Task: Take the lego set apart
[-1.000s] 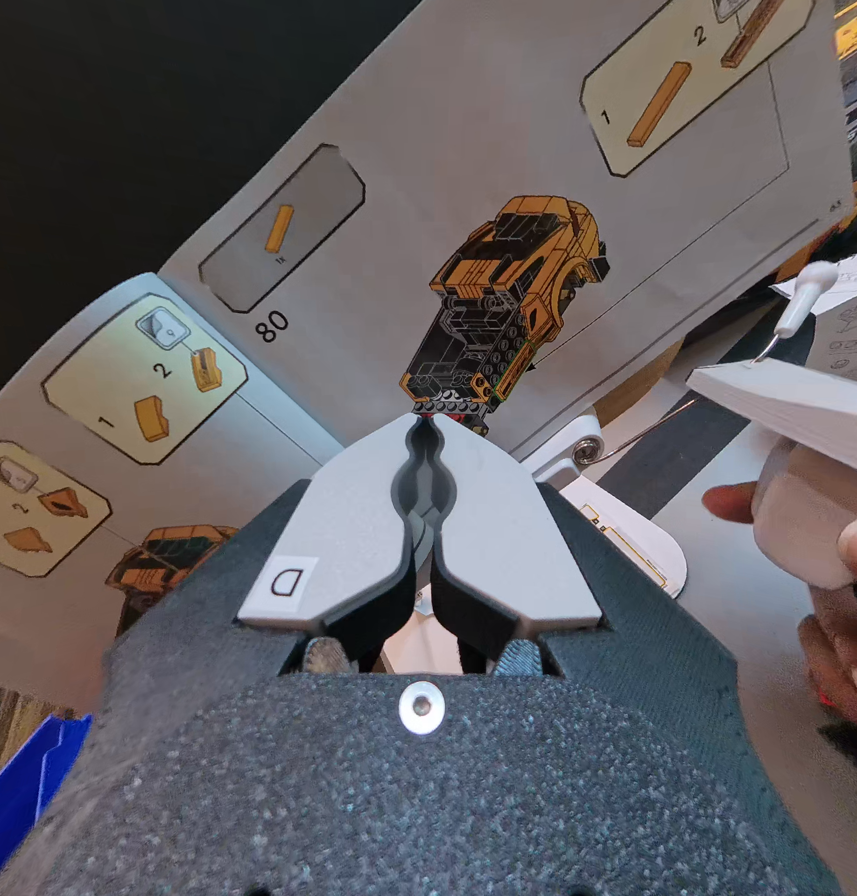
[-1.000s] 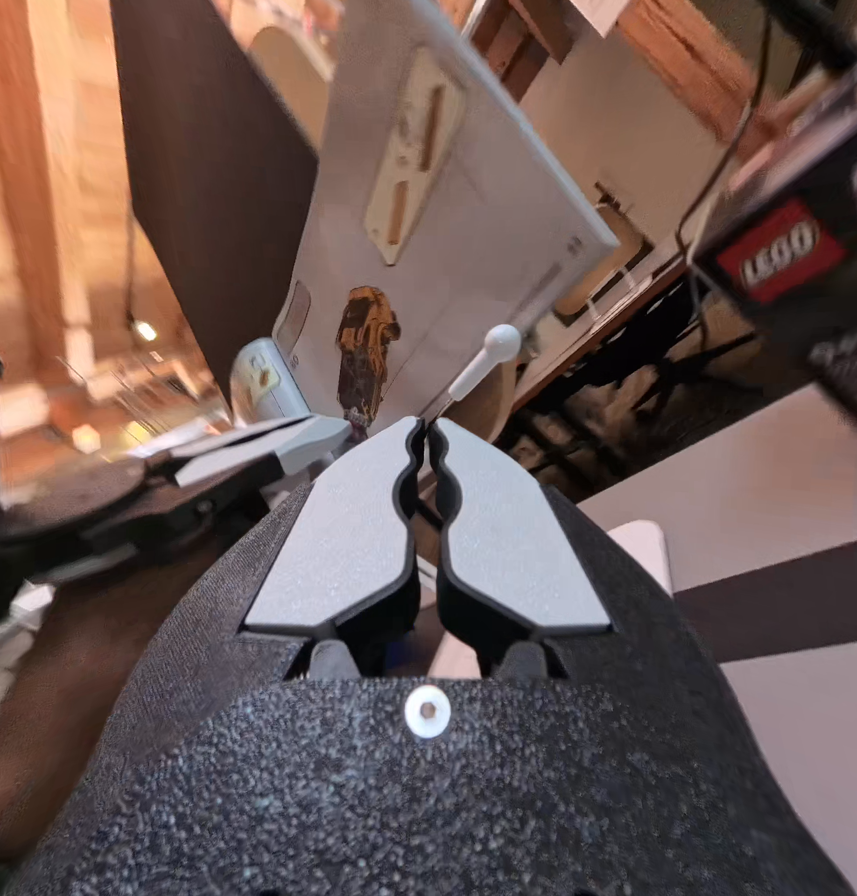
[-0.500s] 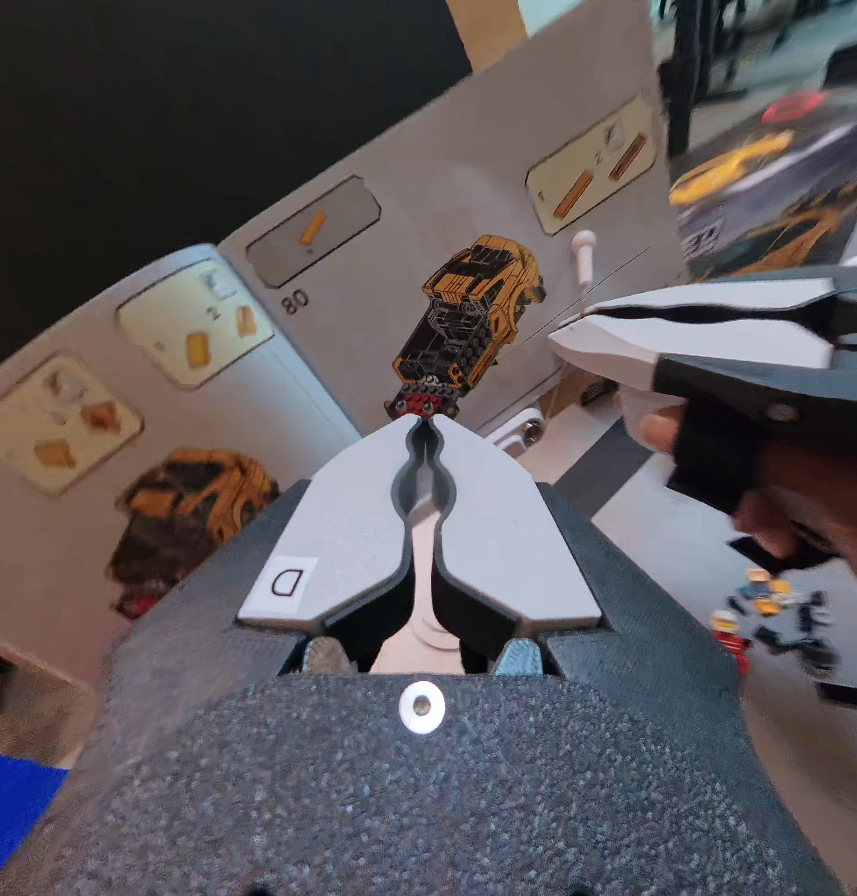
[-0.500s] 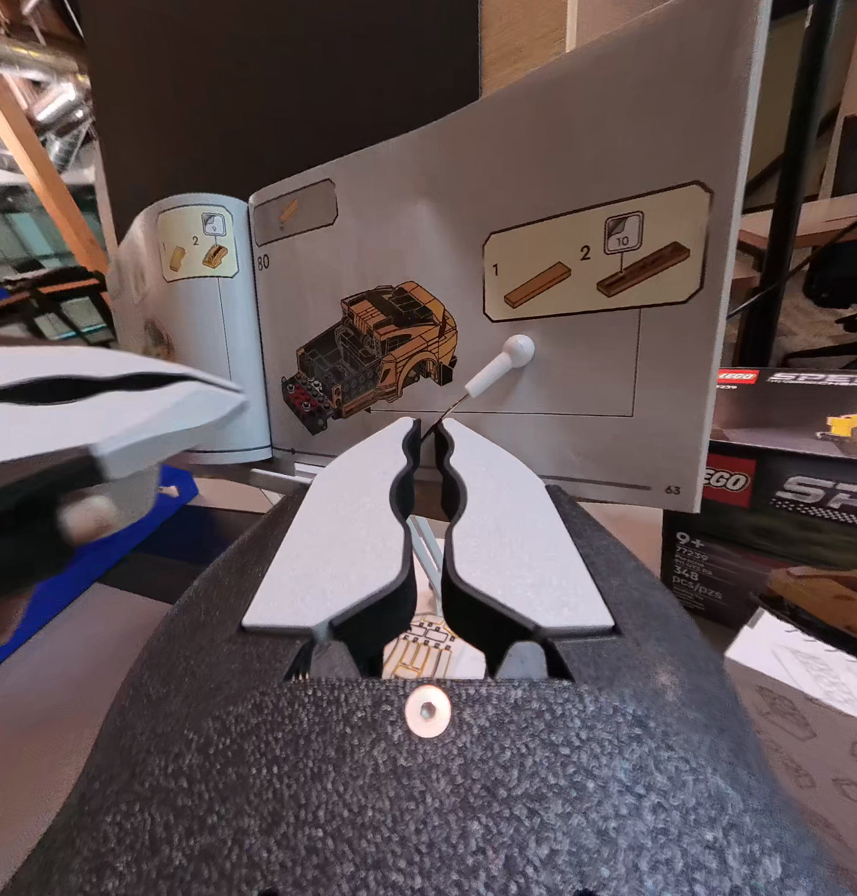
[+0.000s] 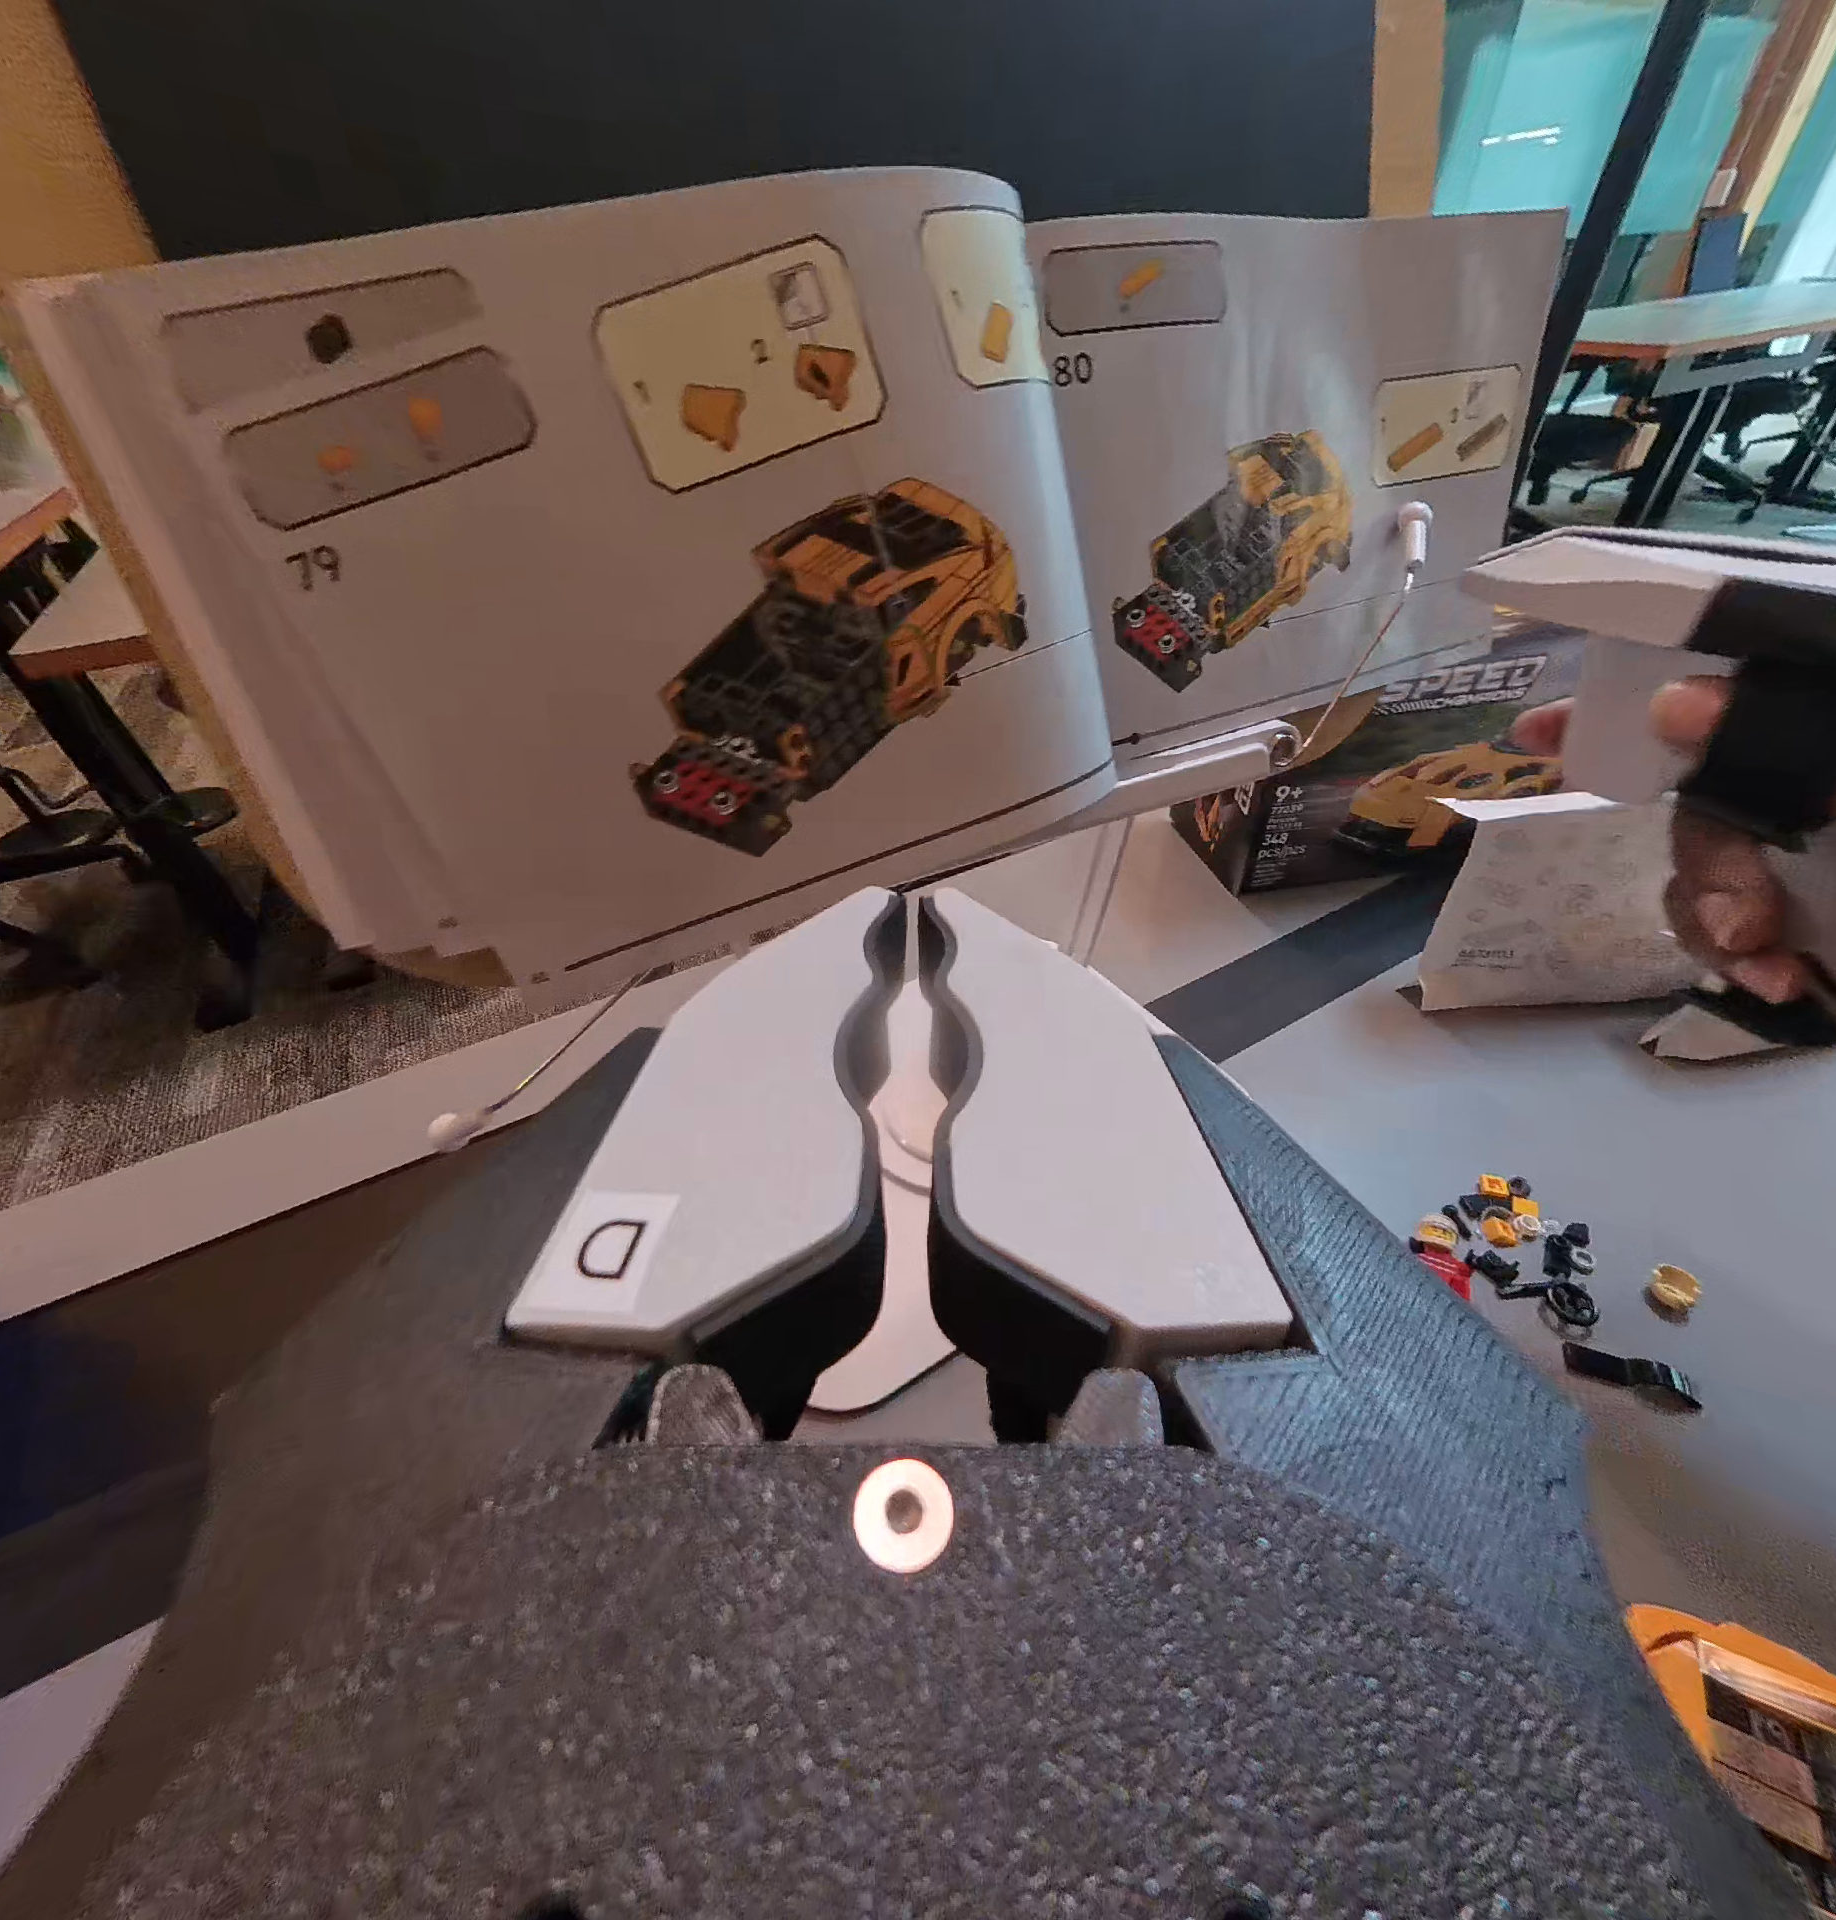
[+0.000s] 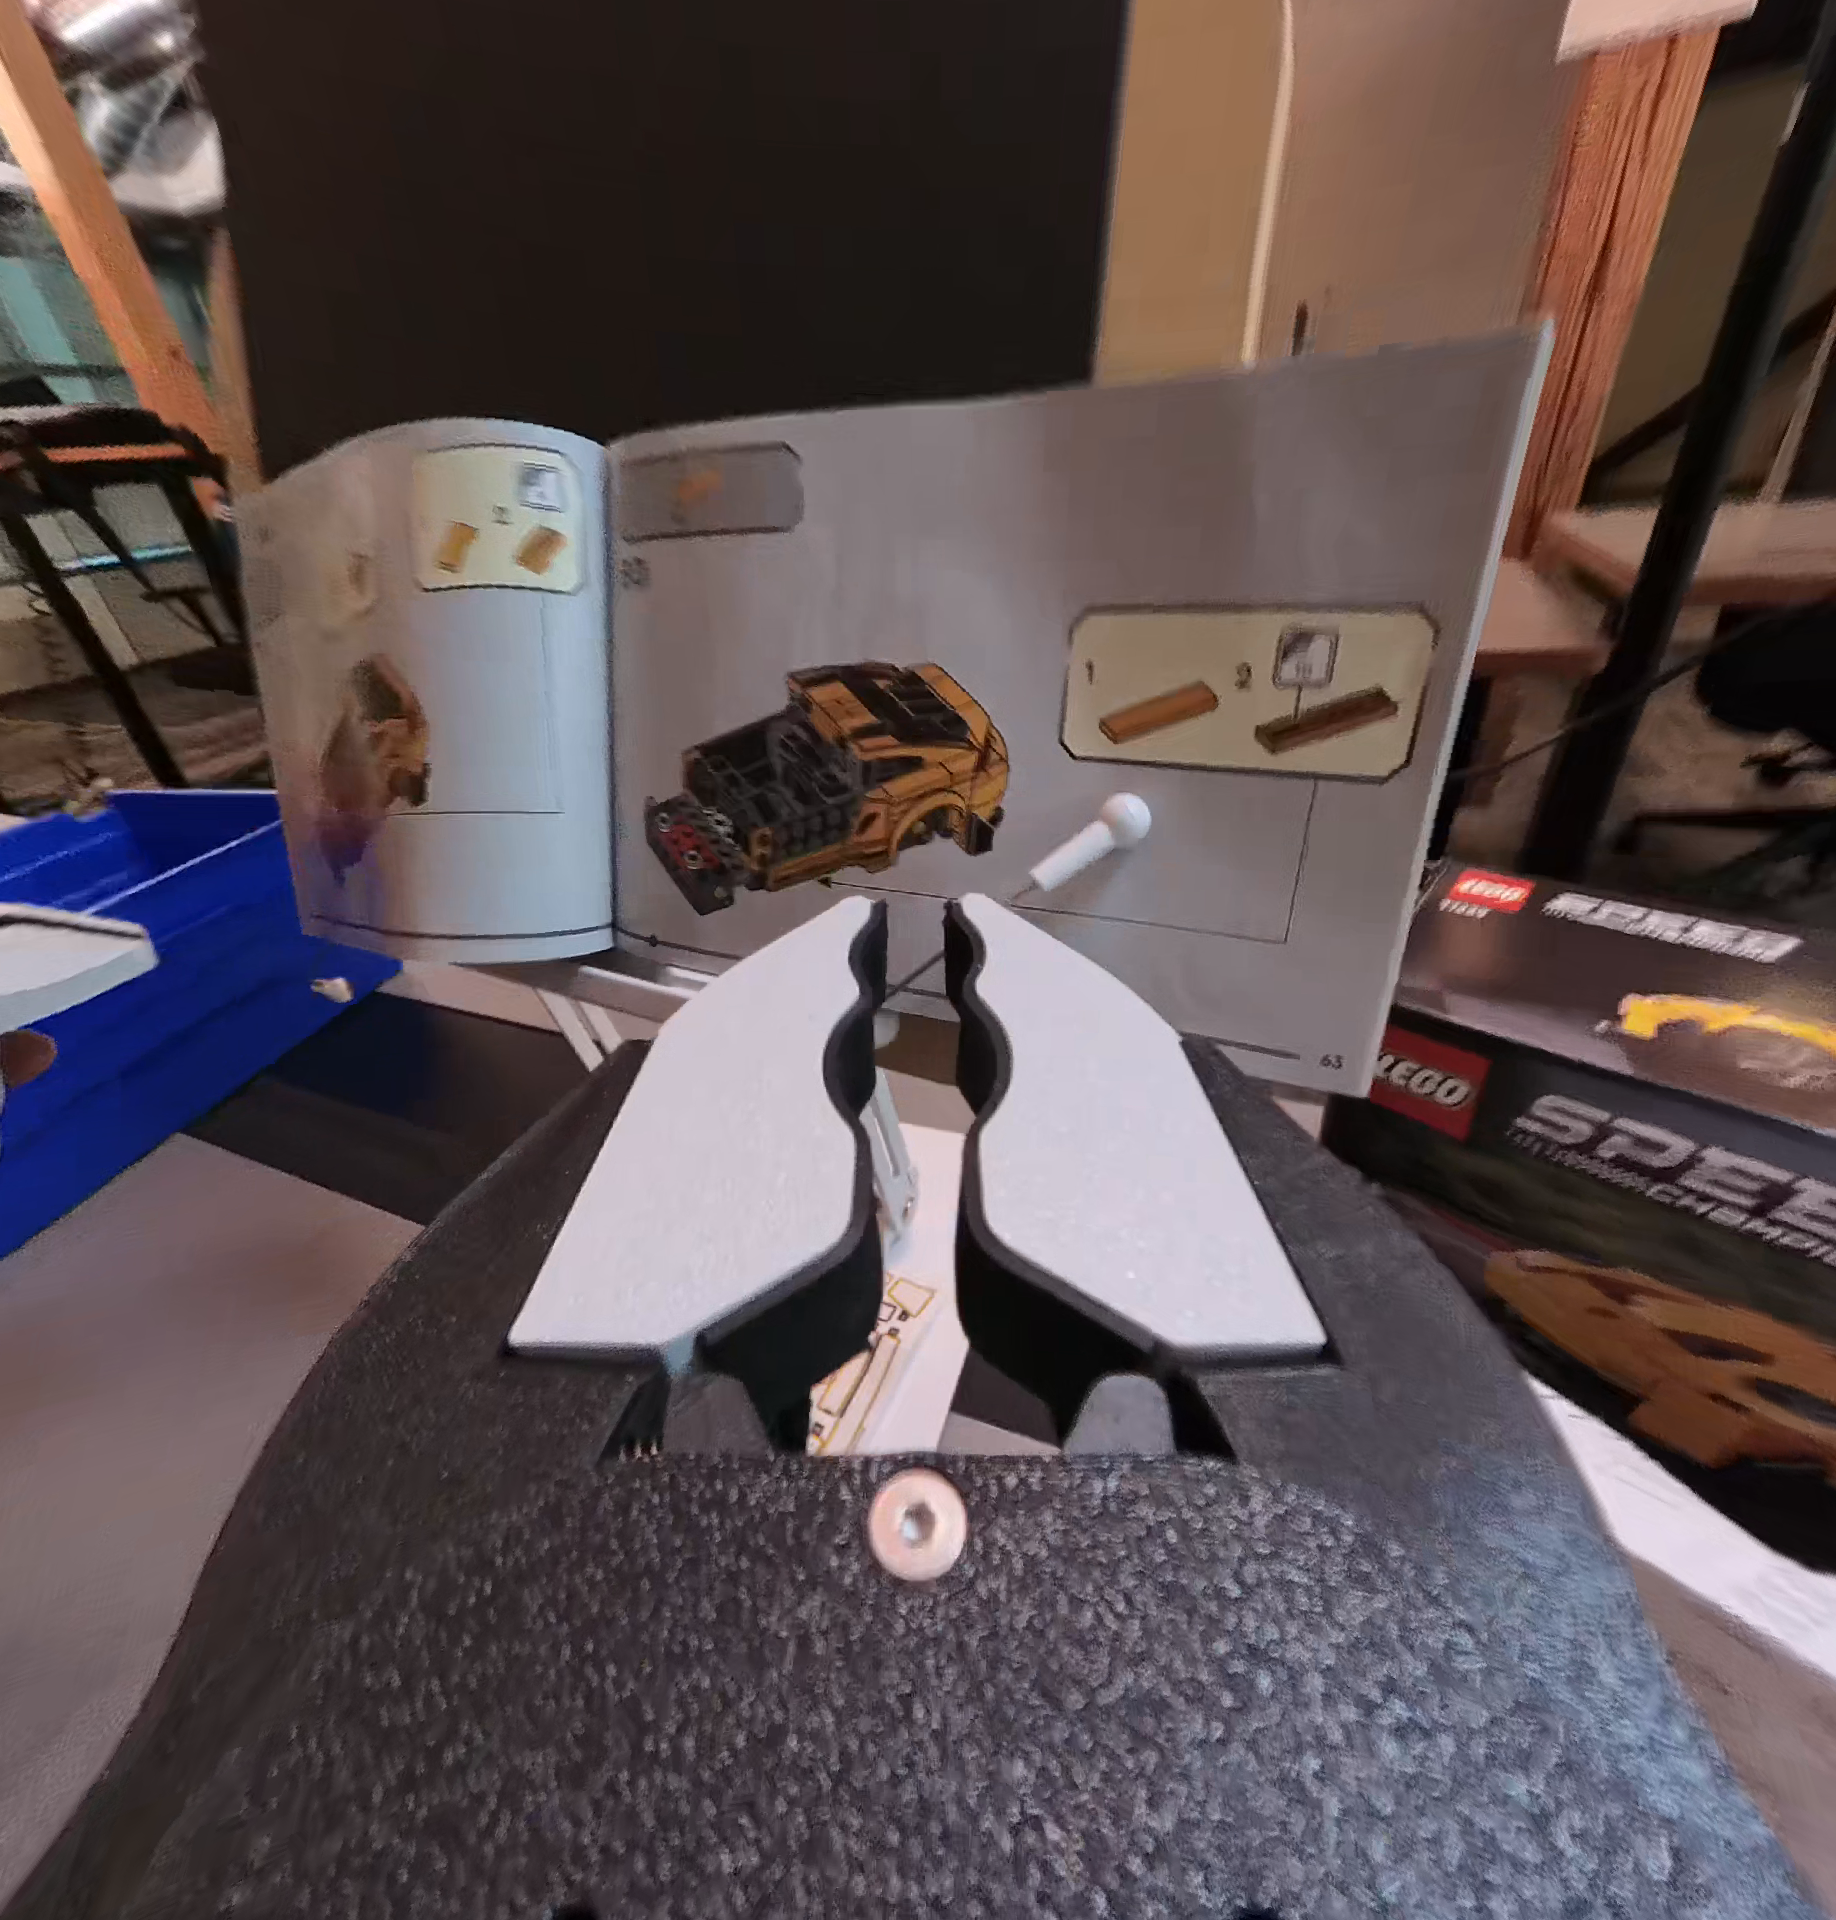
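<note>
1. The left gripper [image 5: 912, 914] has its fingers [image 5: 758, 1122] drawn nearly together, a thin gap left at the tips; nothing is held between them.
2. The right gripper [image 6: 914, 914] has its fingers [image 6: 1122, 1132] parted by a narrow gap and empty.
3. Ahead of both sets of fingertips stands an open instruction booklet [image 5: 602, 582] on a white stand [image 5: 1194, 764]. A wire arm with a white tip [image 6: 1096, 840] lies across the right page, just past the right fingertips.
4. Right of the left fingers, on the grey desk [image 5: 1413, 1091], lies a small cluster of loose lego pieces [image 5: 1516, 1242], black and orange, with a minifigure [image 5: 1442, 1252] at its left edge. A round tan piece [image 5: 1674, 1285] and a black strip [image 5: 1631, 1371] lie near the cluster, apart from it.
5. At the lower right corner of the left wrist view sits an orange object [image 5: 1766, 1704]; it is cut off and may be part of the car model.
6. The lego box [image 6: 1641, 1091] rests to the right of the right fingers, beside the booklet. A white paper bag [image 5: 1558, 914] lies on the desk in front of it.
7. A blue bin [image 6: 166, 977] sits left of the right fingers.
</note>
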`<action>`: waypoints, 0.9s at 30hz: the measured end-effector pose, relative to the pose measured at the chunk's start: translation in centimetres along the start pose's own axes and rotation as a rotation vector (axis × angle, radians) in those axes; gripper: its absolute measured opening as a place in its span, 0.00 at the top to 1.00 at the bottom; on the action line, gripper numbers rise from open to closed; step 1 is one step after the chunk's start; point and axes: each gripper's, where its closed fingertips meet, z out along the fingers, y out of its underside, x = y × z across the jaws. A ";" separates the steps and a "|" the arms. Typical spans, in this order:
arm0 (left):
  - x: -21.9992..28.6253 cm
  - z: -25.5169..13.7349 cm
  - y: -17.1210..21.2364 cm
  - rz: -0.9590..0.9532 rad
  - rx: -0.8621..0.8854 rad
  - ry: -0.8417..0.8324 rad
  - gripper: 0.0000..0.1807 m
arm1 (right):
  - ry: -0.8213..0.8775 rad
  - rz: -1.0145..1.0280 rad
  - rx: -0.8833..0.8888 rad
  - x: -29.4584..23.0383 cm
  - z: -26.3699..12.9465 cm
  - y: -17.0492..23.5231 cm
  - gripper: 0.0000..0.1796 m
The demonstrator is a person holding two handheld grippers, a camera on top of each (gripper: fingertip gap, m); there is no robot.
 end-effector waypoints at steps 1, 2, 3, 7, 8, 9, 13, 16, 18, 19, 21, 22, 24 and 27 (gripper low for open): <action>-0.3 -0.1 0.1 -0.007 0.007 -0.005 0.99 | -0.001 -0.031 0.010 -0.5 -0.5 -0.4 0.94; -0.5 -0.2 0.2 -0.015 0.013 -0.009 0.99 | -0.011 -0.052 0.017 -1.0 -0.9 -0.7 0.93; -0.7 -0.3 0.3 -0.024 0.017 -0.011 0.99 | -0.024 -0.069 0.021 -1.6 -1.2 -0.9 0.93; -1.2 -0.4 0.7 -0.032 0.025 -0.016 0.99 | -0.038 -0.173 0.022 -3.6 -1.5 -1.0 0.90; -1.3 -0.4 0.8 -0.029 0.024 -0.018 0.99 | -0.040 -0.195 0.016 -4.1 -1.4 -0.7 0.89; -1.4 -0.5 0.9 -0.028 0.025 -0.022 0.99 | -0.044 -0.211 0.006 -4.5 -1.2 -0.3 0.87; -2.1 -0.3 1.5 -0.036 0.014 -0.030 0.98 | -0.069 -0.270 -0.033 -6.9 -0.1 1.4 0.80; -2.5 0.2 2.2 -0.041 -0.004 -0.033 0.98 | -0.095 -0.325 -0.054 -9.2 1.0 2.5 0.75; -2.8 0.4 2.8 -0.043 -0.015 -0.039 0.98 | -0.101 -0.368 -0.064 -10.6 2.0 2.9 0.72; -3.0 0.5 3.0 -0.045 -0.017 -0.043 0.98 | -0.099 -0.388 -0.074 -11.3 2.6 3.0 0.67; -3.3 0.6 3.3 -0.056 -0.022 -0.047 0.98 | -0.087 -0.416 -0.084 -12.6 3.8 2.7 0.59; -3.5 0.5 3.4 -0.061 -0.021 -0.051 0.98 | -0.071 -0.432 -0.076 -13.1 4.4 2.4 0.56; -3.7 0.5 3.6 -0.070 -0.021 -0.052 0.98 | -0.032 -0.465 -0.051 -13.7 5.6 1.5 0.53; -3.9 0.3 3.7 -0.074 -0.021 -0.054 0.98 | 0.021 -0.492 -0.051 -13.6 7.2 0.9 0.54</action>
